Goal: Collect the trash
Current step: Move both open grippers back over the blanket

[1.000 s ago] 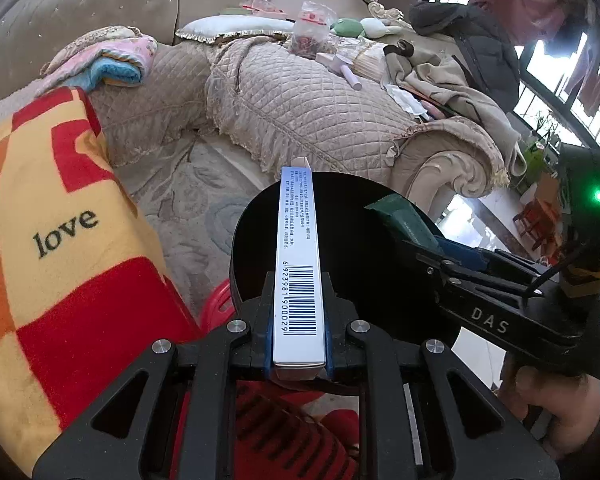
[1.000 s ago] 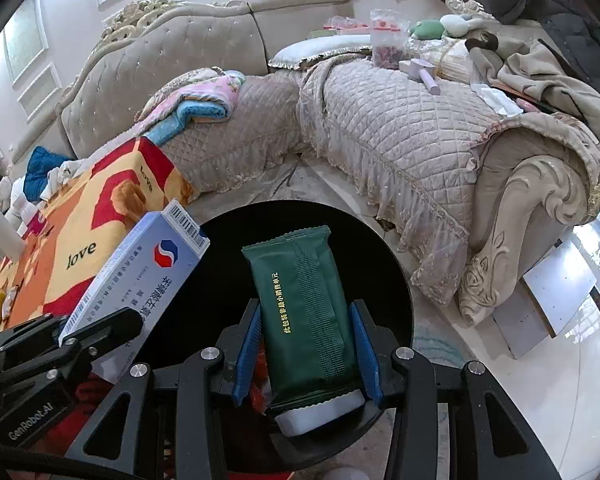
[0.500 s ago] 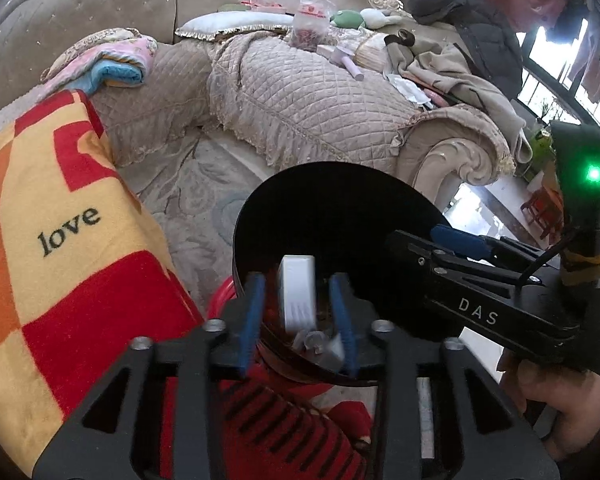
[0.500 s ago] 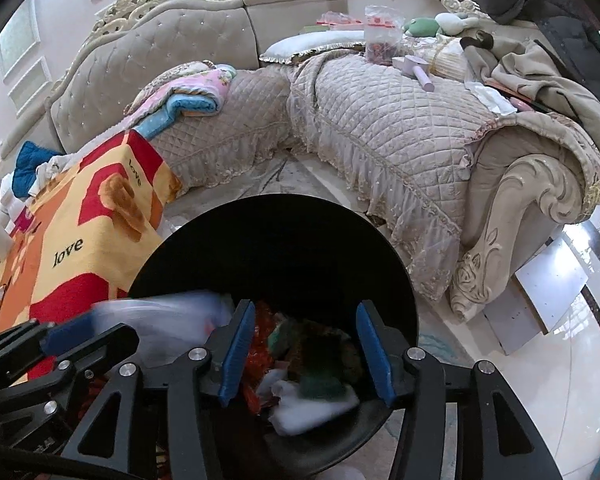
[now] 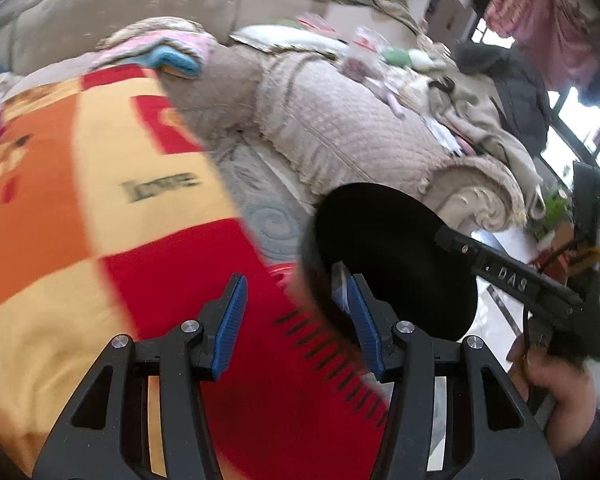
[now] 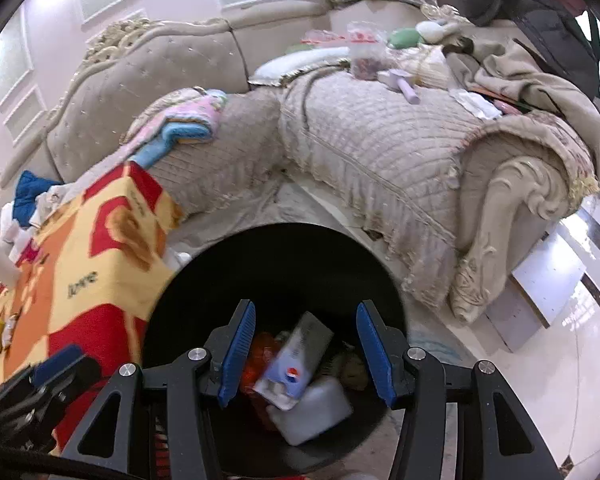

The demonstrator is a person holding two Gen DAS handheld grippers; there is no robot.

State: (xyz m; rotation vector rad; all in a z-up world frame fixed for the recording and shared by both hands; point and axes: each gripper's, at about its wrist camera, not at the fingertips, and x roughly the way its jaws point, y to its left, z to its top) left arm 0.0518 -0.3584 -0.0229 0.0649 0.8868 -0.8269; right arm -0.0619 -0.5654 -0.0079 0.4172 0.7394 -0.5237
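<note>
Black "DAS"-marked right gripper over bin; blanket reading "love"

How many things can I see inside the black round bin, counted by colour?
Looking into the black round bin from the right wrist view, what can be told apart:
White or pale: 2, the plastic jug and the carton with a round logo
Red-orange: 1, a crumpled wrapper
Tan: 1, a blurred scrap
Total: 4; more may lie hidden.

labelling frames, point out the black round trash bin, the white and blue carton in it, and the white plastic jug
black round trash bin [image 6: 284, 248], right wrist view, inner back wall
white and blue carton [image 6: 296, 360], right wrist view, printed face
white plastic jug [image 6: 316, 412], right wrist view, side
</note>
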